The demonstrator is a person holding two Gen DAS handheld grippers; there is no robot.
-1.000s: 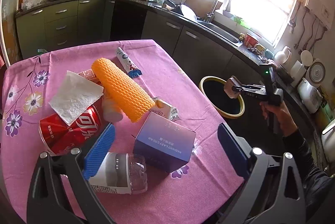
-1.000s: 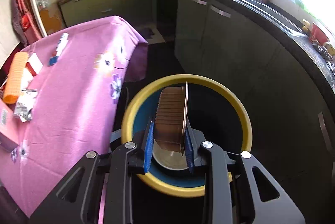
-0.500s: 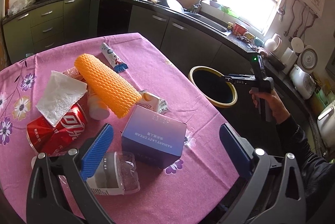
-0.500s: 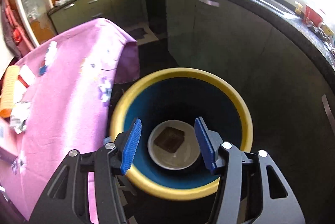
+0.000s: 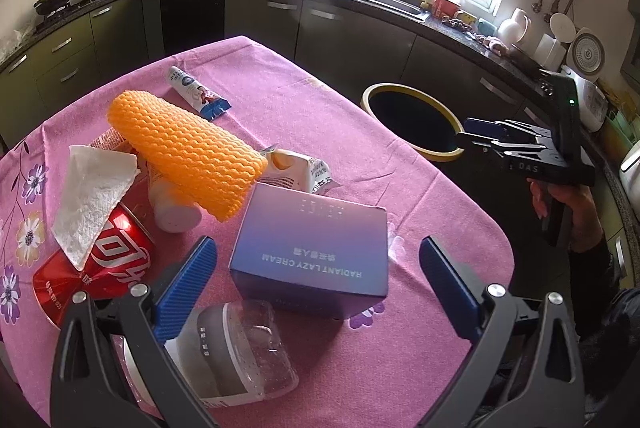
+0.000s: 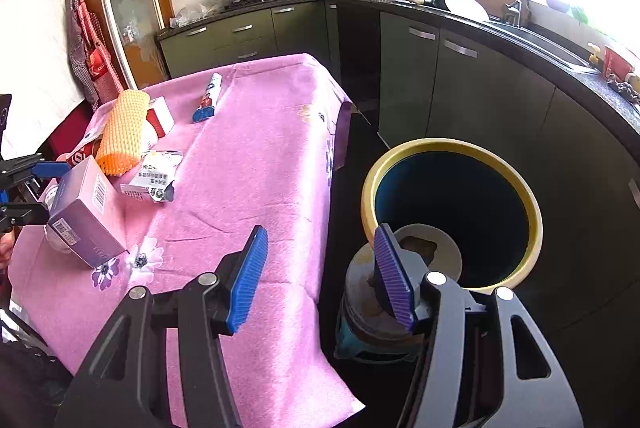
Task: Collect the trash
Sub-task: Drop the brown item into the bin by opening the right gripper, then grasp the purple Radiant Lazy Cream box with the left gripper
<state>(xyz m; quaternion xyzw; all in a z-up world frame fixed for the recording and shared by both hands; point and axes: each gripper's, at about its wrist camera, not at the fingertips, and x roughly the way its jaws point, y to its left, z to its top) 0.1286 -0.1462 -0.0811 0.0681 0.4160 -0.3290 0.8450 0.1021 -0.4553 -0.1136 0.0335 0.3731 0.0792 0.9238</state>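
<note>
The left wrist view looks steeply down, close over the cluttered end of the pink-clothed counter, facing the window wall. The right wrist view looks down from beside the counter's edge, facing the stove corner. Both share the purple box, the orange foam roll and the yellow-rimmed bin.
</note>
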